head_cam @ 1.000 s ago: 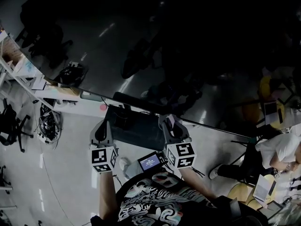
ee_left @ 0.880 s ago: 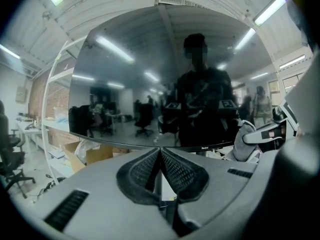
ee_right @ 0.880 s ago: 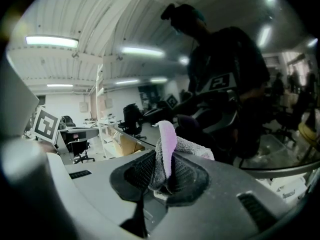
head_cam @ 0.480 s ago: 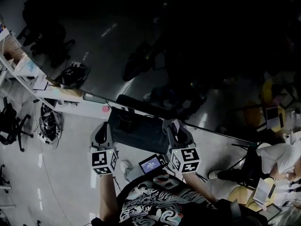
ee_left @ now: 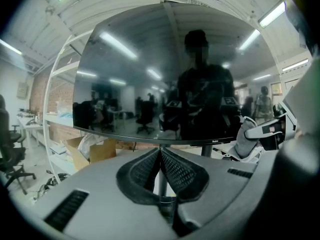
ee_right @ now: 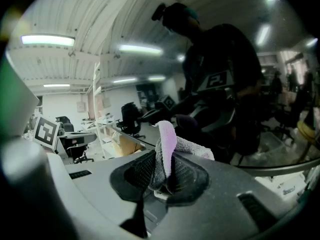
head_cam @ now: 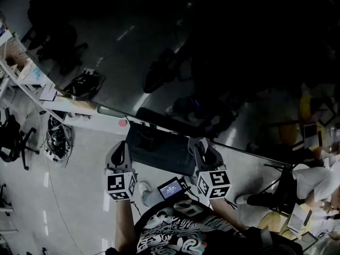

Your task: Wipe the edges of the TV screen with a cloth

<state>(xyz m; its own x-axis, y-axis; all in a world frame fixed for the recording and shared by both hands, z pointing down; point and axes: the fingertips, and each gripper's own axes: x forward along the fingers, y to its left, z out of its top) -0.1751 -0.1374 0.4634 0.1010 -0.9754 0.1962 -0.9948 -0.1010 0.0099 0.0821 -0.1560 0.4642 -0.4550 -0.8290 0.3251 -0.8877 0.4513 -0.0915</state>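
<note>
- TV screen (head_cam: 175, 47) fills the head view from 9 through 12 to 3 o'clock, dark and glossy; its bottom edge (head_cam: 159, 122) slants from 9 down toward 4 o'clock
- Left gripper (head_cam: 118, 154) at about 7 o'clock, just under that edge; the left gripper view shows the jaws pressed together with nothing between them, aimed at the screen's lower edge (ee_left: 165, 140)
- Right gripper (head_cam: 205, 152) at about 5 o'clock, also just under the edge; jaws clamped on a cloth (ee_right: 167, 144), a pale lilac-grey wad sticking out past the tips toward 12 o'clock
- In the right gripper view the glass sits near the cloth, from 12 round to 3 o'clock; can't tell if they touch, reads as not yet
- Step judged: bringing the cloth onto the bottom edge, wiping barely begun or not begun
- To do it well: lead with the free wad of cloth, not the jaw tips, so hard plastic never meets the glass
- Press lightly and run along the edge line in one direction, toward 4 o'clock or back toward 9, staying on the border and off the middle of the panel
- Left gripper is empty, so it could steady the frame from below, or else stay clear of the cloth's path
- Risk: the cloth looks pinched shallow at one fold, so a hard drag may pull it out
</note>
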